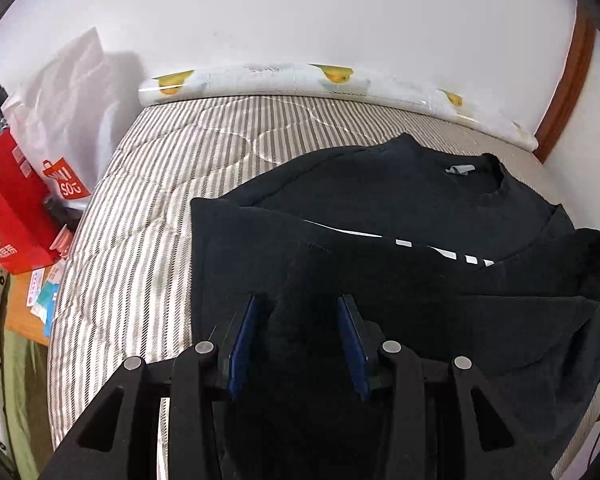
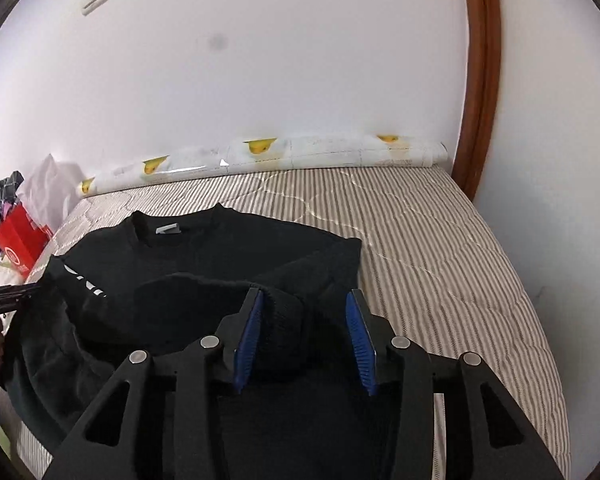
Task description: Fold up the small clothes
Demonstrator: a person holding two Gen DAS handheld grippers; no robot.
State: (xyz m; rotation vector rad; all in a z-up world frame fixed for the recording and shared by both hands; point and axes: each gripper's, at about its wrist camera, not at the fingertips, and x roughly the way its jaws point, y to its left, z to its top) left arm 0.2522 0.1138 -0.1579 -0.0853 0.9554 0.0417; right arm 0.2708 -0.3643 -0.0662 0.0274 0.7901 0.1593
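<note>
A black top (image 1: 380, 208) is spread on a striped bed (image 1: 148, 184). Its hem is bunched between the left gripper (image 1: 298, 312), apparently held. The right gripper (image 2: 305, 312) is parted, a cuff against one pad only. If dropped, the sleeve fold could be undone.

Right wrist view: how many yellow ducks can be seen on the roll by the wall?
4 ducks on the roll: one at its left end, one further right, one near the middle, one toward the right end. More may be hidden behind.
</note>
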